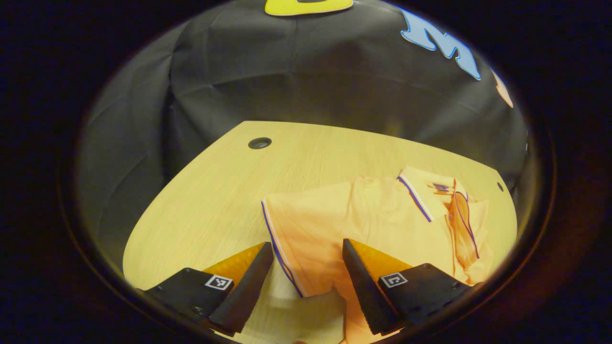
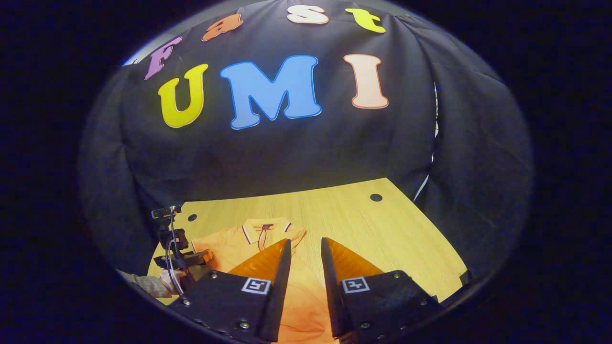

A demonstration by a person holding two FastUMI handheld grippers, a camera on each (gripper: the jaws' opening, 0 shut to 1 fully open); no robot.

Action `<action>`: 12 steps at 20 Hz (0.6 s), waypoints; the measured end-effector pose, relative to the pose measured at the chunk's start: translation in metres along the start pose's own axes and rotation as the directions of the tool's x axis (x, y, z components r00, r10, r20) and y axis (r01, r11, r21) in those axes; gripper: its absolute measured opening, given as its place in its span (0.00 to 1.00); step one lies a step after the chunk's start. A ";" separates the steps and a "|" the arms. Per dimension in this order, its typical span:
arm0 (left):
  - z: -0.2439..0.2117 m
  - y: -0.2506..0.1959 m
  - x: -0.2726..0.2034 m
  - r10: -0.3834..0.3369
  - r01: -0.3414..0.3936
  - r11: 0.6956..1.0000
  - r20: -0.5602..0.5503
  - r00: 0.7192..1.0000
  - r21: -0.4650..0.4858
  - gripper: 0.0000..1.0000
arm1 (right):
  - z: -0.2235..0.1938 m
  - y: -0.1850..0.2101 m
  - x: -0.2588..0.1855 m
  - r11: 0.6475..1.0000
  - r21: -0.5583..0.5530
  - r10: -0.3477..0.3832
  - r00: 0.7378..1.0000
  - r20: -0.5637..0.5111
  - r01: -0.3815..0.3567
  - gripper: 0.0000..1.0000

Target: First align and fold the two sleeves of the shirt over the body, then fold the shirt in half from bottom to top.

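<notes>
1. Left gripper view: left gripper (image 1: 306, 253) spread wide, holding nothing, poised just above the near part of an orange shirt (image 1: 363, 215) lying on a wooden table (image 1: 215, 191). Sleeve cuff (image 1: 277, 248) with dark piping running between the fingers, toward the left one. Collar (image 1: 430, 191) off to the far right. Cable hole (image 1: 259, 143) far left on bare wood.

2. Right gripper view: right gripper (image 2: 306, 253) narrowed to a slim gap, nothing visibly between the fingers, hanging over the near part of the shirt (image 2: 234, 243). Collar (image 2: 265, 227) toward the far side, shirt lying left of the table's (image 2: 382, 229) centre. Other hand-held gripper (image 2: 184, 258) at the far left, by the shirt's left sleeve.

3. Handling, judged: light, soft, limp cloth, likely to drape and wrinkle, sliding easily on smooth wood. Best taken at the piped cuff edge, pinching hem rather than a flat panel; cuff and shoulder seam as guides for alignment.
</notes>
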State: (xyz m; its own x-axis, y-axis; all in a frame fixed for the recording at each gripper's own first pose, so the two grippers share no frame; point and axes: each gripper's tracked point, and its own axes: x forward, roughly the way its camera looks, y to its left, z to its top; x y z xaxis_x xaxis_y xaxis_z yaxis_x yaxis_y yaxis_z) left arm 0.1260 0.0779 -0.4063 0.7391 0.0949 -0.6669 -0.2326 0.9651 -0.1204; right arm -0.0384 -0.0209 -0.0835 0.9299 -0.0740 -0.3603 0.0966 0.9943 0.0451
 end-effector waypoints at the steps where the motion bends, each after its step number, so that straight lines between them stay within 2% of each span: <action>1: -0.003 0.003 0.003 0.007 -0.007 1.000 -0.007 1.000 -0.009 0.96 | 0.000 -0.001 0.002 1.000 0.002 -0.001 1.000 -0.003 0.001 0.40; 7: -0.003 0.004 0.004 0.053 -0.053 0.999 0.002 0.999 0.010 0.96 | 0.000 -0.012 0.003 1.000 0.007 -0.019 1.000 -0.016 0.019 0.40; 9: -0.003 -0.002 0.010 0.053 -0.053 0.999 0.014 0.998 0.005 0.80 | -0.003 -0.017 0.003 1.000 0.012 -0.027 0.999 -0.022 0.027 0.40; 11: -0.002 -0.007 0.012 0.055 -0.055 0.998 0.020 0.998 0.010 0.49 | -0.006 -0.022 0.001 0.999 0.022 -0.034 0.999 -0.029 0.035 0.40; 12: -0.002 -0.007 0.013 0.066 -0.066 0.998 0.019 0.998 0.013 0.28 | -0.006 -0.025 0.001 0.999 0.029 -0.037 0.999 -0.033 0.038 0.40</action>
State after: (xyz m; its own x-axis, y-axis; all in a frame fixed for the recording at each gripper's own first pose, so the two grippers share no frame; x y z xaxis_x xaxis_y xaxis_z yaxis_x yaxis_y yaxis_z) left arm 0.1364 0.0715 -0.4158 0.7336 0.1631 -0.6597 -0.2731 0.9597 -0.0663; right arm -0.0422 -0.0452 -0.0910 0.9136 -0.1087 -0.3918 0.1426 0.9881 0.0583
